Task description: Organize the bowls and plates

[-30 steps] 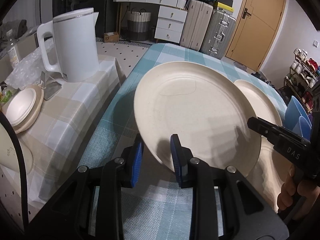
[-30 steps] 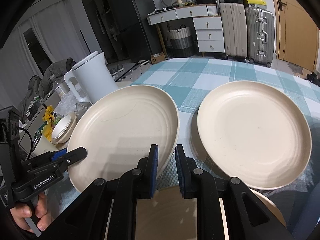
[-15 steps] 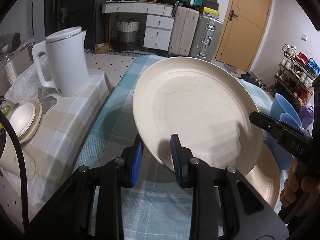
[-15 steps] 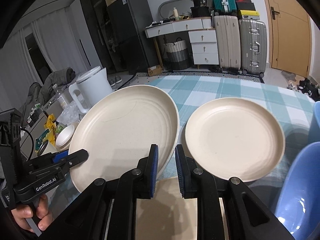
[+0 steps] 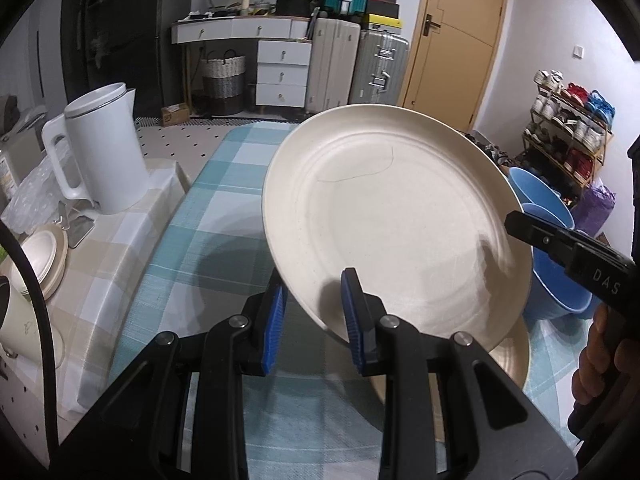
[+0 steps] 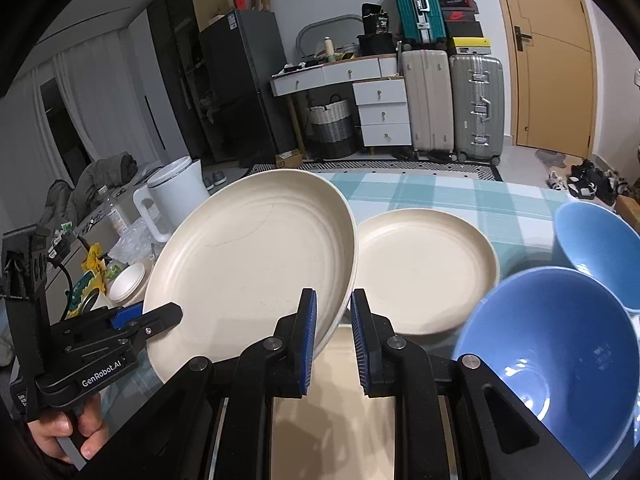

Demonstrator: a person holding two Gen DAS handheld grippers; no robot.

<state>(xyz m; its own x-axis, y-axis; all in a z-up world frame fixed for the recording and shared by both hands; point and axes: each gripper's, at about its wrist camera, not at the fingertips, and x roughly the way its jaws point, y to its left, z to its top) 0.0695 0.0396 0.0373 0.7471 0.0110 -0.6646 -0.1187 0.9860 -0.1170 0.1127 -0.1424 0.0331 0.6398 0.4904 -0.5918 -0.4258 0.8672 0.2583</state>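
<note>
both tongs [image 5: 314,316] [image 6: 333,342] clamp plate [image 5: 396,216] | second plate [image 6: 424,272] (right view clearest)

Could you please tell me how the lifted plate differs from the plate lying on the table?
The lifted plate is clamped at its rim by both tools, left and right, and is tilted in the air; the other plate lies flat and untouched on the table. The lifted plate shows a thin curved line on its face, which the other plate lacks. Both are round, cream, rimmed and empty.
</note>
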